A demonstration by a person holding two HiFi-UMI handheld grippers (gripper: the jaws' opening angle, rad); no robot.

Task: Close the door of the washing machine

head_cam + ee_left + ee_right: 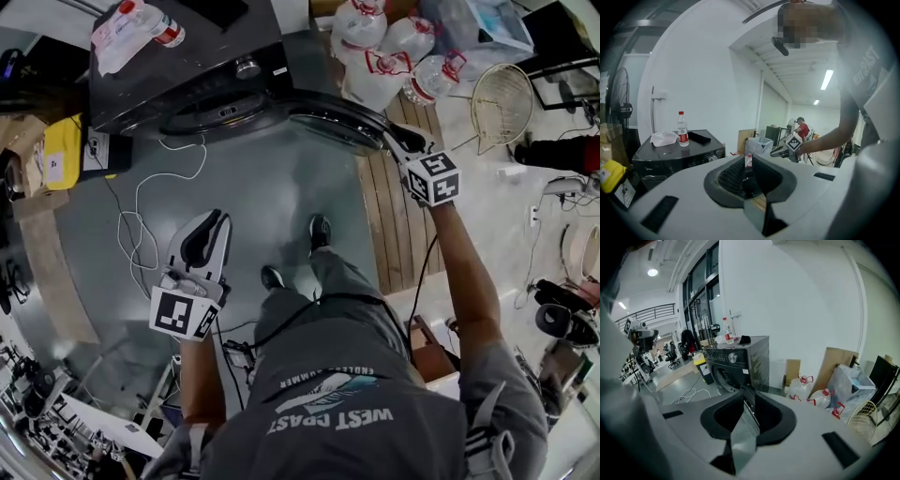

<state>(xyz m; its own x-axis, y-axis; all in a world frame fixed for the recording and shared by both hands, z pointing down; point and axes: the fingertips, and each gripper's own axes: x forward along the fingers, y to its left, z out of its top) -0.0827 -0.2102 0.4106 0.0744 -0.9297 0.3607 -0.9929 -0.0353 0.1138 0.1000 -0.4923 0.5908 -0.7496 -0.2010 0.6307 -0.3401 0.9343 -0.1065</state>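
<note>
At the front of the black washing machine (178, 75), which stands at the far edge of the grey floor (262, 197), the round door (328, 117) hangs wide open, swung out to the machine's right side with the drum mouth exposed. A person standing before it reaches the right gripper (392, 139) out to the door's free outer rim. Its jaws are parted, and in the right gripper view the rim runs edge-on through the gap between them; the pads do not look to be pressing on it. That rim lies farthest from the hinge, likely chosen because a push or pull there swings the door most easily. The left gripper (214, 223) hangs low over bare floor, well apart from the machine, its jaws a narrow slit apart with nothing between them, apparently kept clear of the door's arc. A water bottle (159, 28) and a crumpled white bag (117, 42) sit near the back edge of the machine's top, out of the door's way. A white cable (150, 206) trails over the floor left of the opening, and large water jugs (384, 70) crowd the corner just behind the open door. By this reading, the closing swing has not yet begun.
</note>
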